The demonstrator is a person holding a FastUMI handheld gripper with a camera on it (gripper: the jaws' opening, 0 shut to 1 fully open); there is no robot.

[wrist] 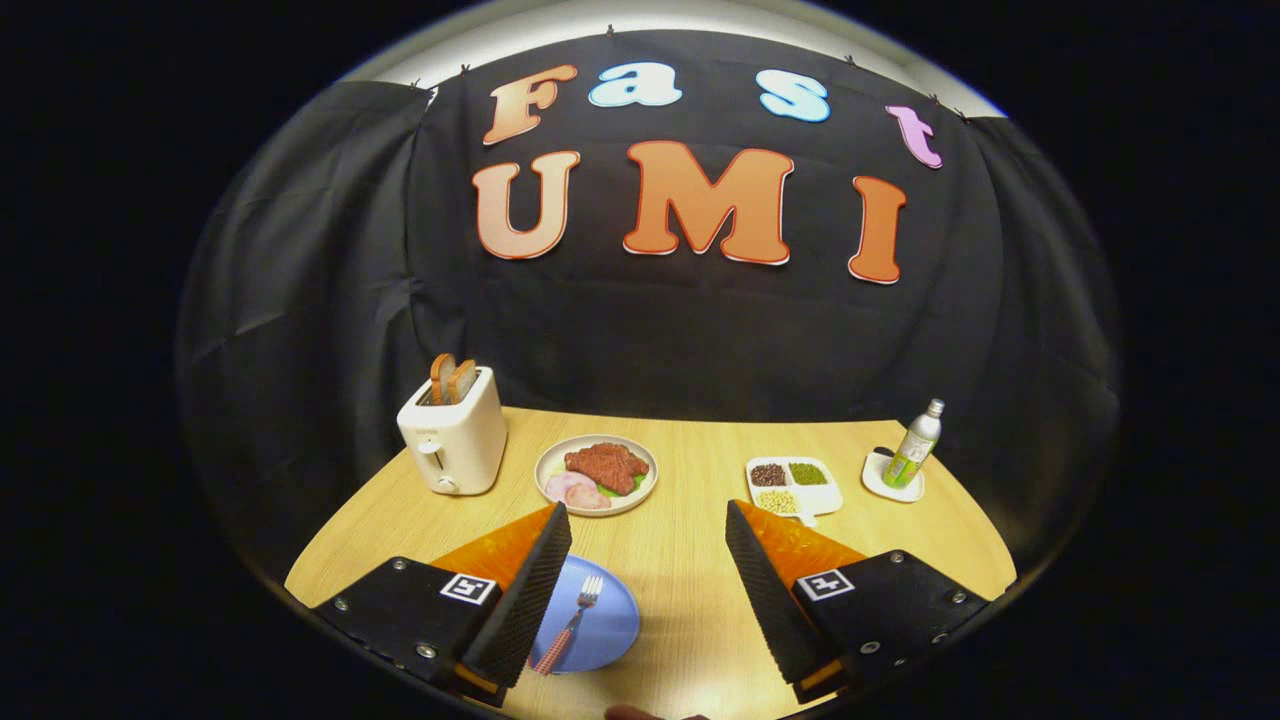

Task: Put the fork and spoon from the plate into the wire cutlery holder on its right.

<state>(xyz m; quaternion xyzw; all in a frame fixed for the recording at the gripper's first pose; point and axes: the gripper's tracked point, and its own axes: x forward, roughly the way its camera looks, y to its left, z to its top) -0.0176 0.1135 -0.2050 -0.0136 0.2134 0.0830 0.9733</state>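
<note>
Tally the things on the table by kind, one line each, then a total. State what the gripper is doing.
Toaster with bread: 1
Plates: 2, a meat plate and a blue plate
Fork, on the blue plate: 1
Divided tray of beans: 1
Bottle: 1
Small dish under the bottle: 1
Total: 7
Gripper: open, holding nothing.

A light wooden table (690, 480) stretches ahead of the gripper, its far edge meeting a black cloth wall (650, 330) that hangs in soft folds and wraps around on both sides. The cloth is clipped along its top edge, and above it a pale strip of wall or ceiling (660, 18) shows, brightly lit. Light falls evenly on the tabletop, which has a fine, straight grain and a warm yellowish tone. The side panels of cloth sit in deeper shadow.
</note>
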